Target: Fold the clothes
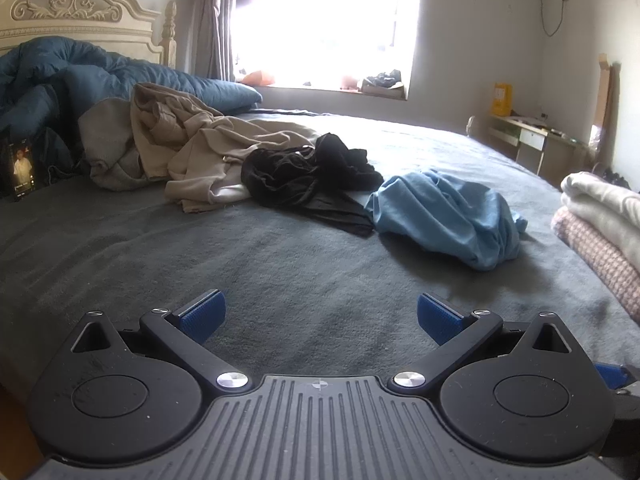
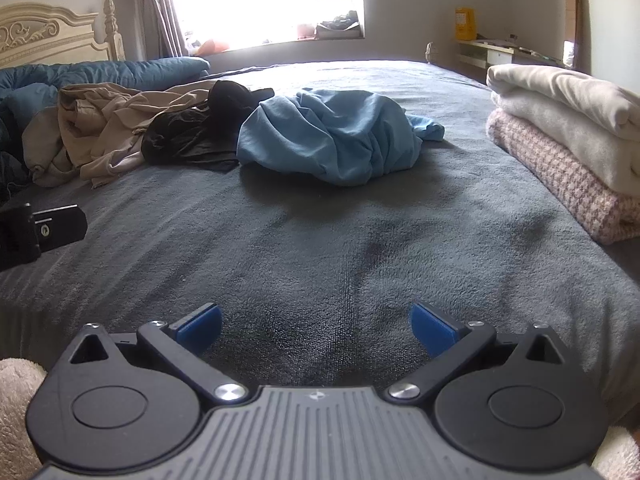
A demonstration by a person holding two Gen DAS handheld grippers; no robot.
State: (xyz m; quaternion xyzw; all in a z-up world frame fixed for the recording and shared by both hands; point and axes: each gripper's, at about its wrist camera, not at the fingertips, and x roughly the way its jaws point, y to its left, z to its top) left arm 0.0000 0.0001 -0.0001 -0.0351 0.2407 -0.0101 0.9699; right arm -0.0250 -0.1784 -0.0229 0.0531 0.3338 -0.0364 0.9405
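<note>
Two blue pads of the left gripper (image 1: 321,317) gape wide, empty; beyond, the blue shirt (image 1: 448,216) lies crumpled, bare blanket (image 1: 200,248) between.

Right gripper (image 2: 316,326) likewise spread, empty; shirt ahead, long axis crosswise, folded stack (image 2: 568,140) right of it.

We see a bed with a grey cover (image 2: 320,240) bearing a crumpled blue garment (image 2: 332,140), a black garment (image 1: 304,172), beige clothes (image 1: 192,140), a blue duvet (image 1: 60,76), and a folded stack (image 2: 568,136).
</note>
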